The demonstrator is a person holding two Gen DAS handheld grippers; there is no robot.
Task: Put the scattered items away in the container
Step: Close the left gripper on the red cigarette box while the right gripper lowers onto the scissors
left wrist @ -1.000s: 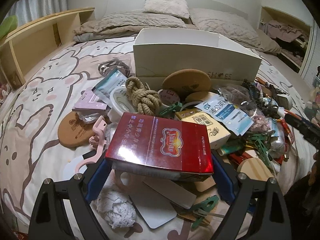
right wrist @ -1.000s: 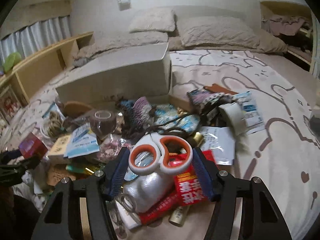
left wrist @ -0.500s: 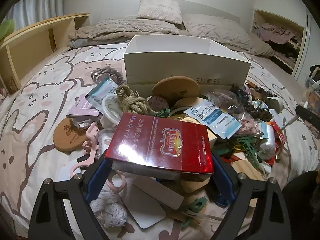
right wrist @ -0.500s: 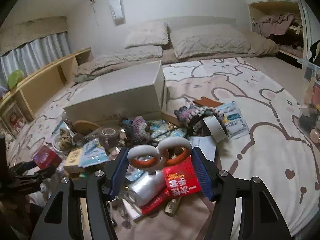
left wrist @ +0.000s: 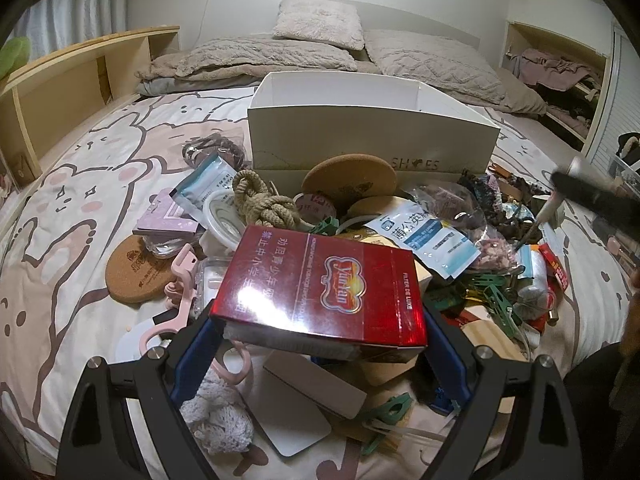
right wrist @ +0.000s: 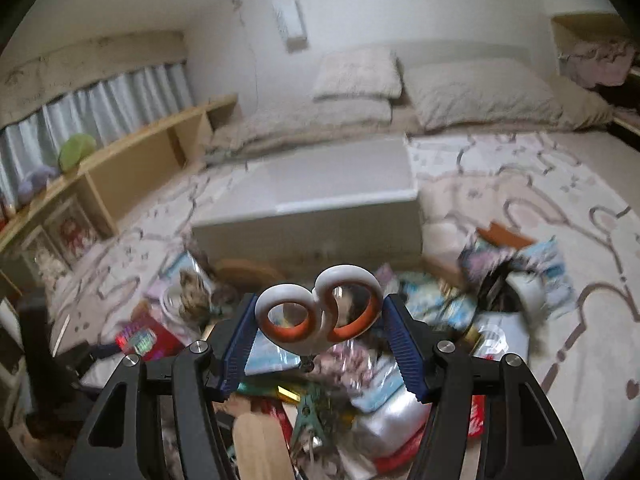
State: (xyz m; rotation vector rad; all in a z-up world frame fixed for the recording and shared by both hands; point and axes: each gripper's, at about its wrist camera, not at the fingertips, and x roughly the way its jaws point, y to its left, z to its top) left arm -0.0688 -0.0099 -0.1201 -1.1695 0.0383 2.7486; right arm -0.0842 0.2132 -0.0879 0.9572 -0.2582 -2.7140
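One red carton, one scissors (each gripped), one box.

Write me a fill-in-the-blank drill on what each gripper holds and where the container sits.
1. The left gripper is clamped on a flat ____ carton.
2. The right gripper holds a pair of scissors by the ____.
3. The white box stands ____ the pile of clutter, toward the pillows.
4. The inside rims of the scissor loops are coloured ____.

Missing words: red; handles; behind; orange
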